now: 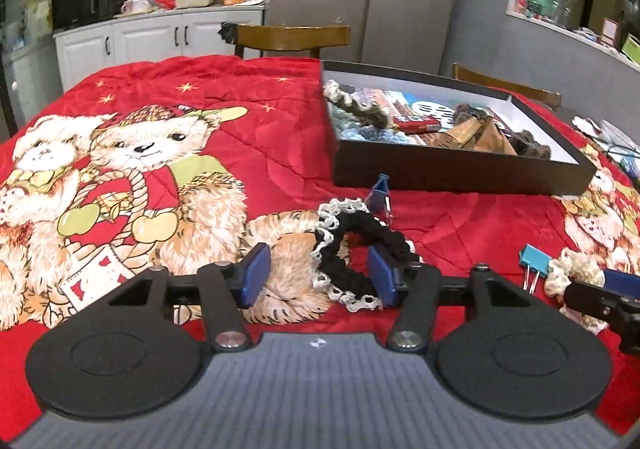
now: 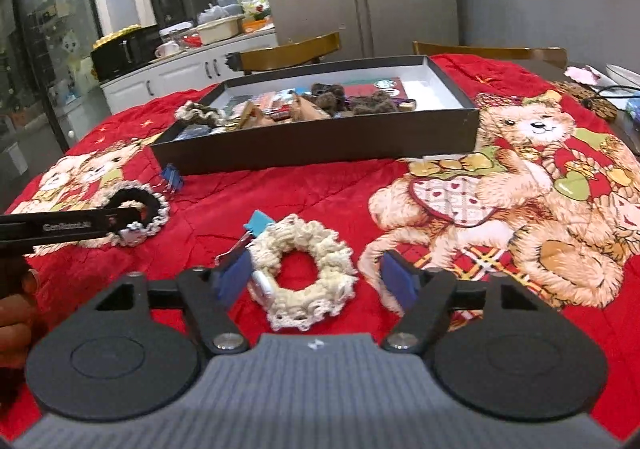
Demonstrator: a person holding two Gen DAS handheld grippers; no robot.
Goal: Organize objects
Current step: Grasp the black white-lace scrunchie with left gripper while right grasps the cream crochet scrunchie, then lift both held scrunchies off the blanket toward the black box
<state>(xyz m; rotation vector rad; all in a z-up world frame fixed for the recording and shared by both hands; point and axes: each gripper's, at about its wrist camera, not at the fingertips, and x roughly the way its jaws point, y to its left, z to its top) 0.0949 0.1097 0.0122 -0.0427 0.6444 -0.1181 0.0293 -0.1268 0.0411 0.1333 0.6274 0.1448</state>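
A black scrunchie with white lace trim [image 1: 352, 249] lies on the red bear quilt between the open fingers of my left gripper [image 1: 320, 277]; it also shows in the right wrist view [image 2: 138, 215]. A cream crocheted scrunchie [image 2: 308, 277] lies between the open fingers of my right gripper [image 2: 316, 283]; it also shows in the left wrist view [image 1: 572, 271]. A teal binder clip [image 2: 258, 223] sits just behind the cream scrunchie. A blue binder clip [image 1: 380, 195] stands behind the black one. A black shallow box [image 1: 452, 169] holds scrunchies, cards and a red pack.
The red quilt [image 1: 240, 89] covers the table. Wooden chairs [image 1: 292, 39] stand at the far side. A white counter [image 1: 160, 33] with a microwave and dishes is behind. A cable and small items [image 2: 600, 97] lie at the right table edge.
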